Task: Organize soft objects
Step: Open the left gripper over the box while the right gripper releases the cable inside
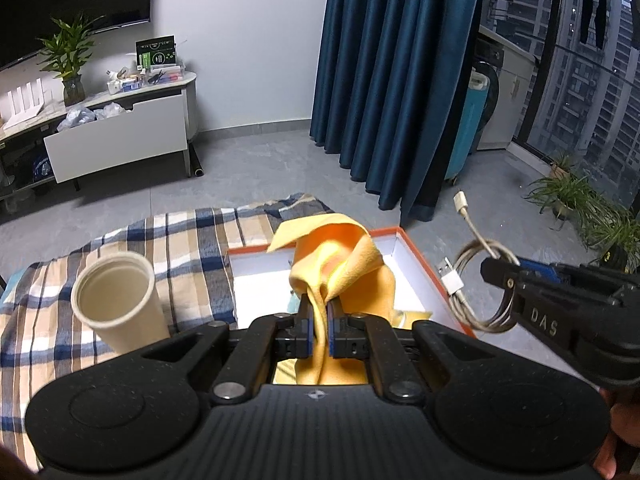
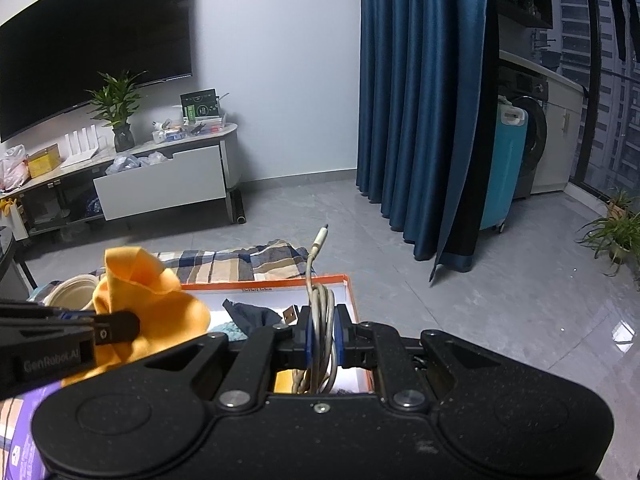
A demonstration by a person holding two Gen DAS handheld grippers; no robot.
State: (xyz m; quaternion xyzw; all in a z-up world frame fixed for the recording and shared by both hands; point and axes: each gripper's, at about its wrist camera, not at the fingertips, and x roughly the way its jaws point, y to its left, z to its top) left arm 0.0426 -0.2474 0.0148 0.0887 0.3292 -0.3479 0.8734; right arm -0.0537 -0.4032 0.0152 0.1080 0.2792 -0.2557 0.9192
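Observation:
My left gripper [image 1: 319,300] is shut on a yellow cloth [image 1: 340,256], held bunched above the orange-rimmed white box [image 1: 416,248]. In the right wrist view the same yellow cloth [image 2: 156,312] hangs at the left, with the left gripper's finger [image 2: 116,326] pressed on it. My right gripper [image 2: 321,322] is shut on a coiled white USB cable [image 2: 320,308] over the box [image 2: 348,300]. From the left wrist view the cable [image 1: 476,280] dangles at the right under the right gripper [image 1: 490,270]. Dark and teal fabric [image 2: 250,314] lies inside the box.
The box rests on a plaid cloth [image 1: 192,240] over the table. A paper cup [image 1: 116,292] stands left of the box. Beyond lie a grey tiled floor, a TV stand [image 1: 116,148] with an open drawer, blue curtains [image 1: 396,80] and potted plants [image 1: 572,196].

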